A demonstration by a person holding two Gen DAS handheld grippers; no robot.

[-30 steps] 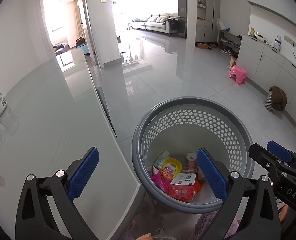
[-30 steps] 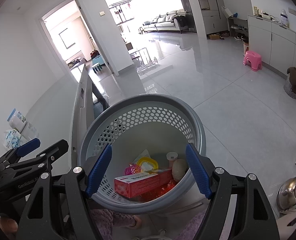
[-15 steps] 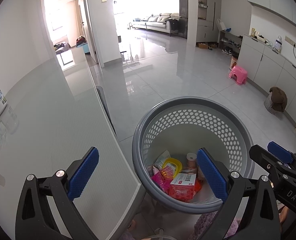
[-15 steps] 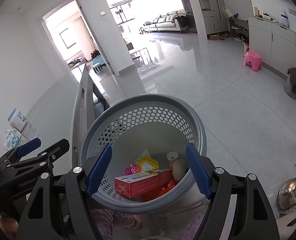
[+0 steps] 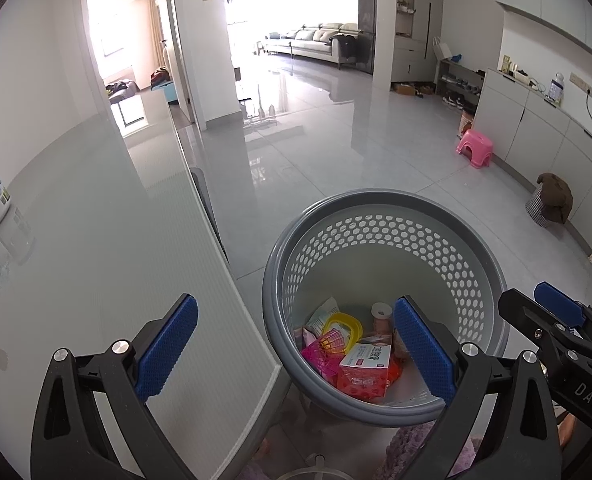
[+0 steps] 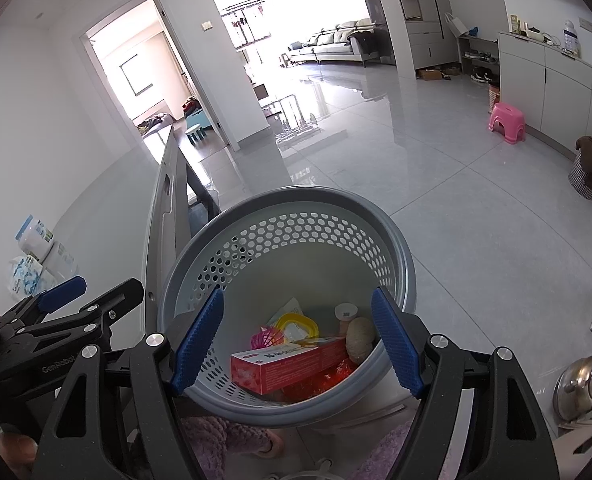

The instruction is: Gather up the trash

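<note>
1. Two grippers, both ours, hang over the grey basket [image 5: 380, 236] with jaws spread wide and nothing between the pads.
2. Left gripper [image 5: 296, 350] sits low in its frame; one pad is over the white table [image 5: 96, 240], the other over the basket's near rim.
3. Right gripper [image 6: 298, 338] straddles the basket opening, bottom centre of its view.
4. Trash lies in the basket bottom: red box [image 6: 280, 366], yellow ring [image 6: 296, 326], pink mesh ball [image 6: 267, 338].

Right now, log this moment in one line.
left gripper: open, empty | right gripper: open, empty | basket: holds red box, other trash
</note>
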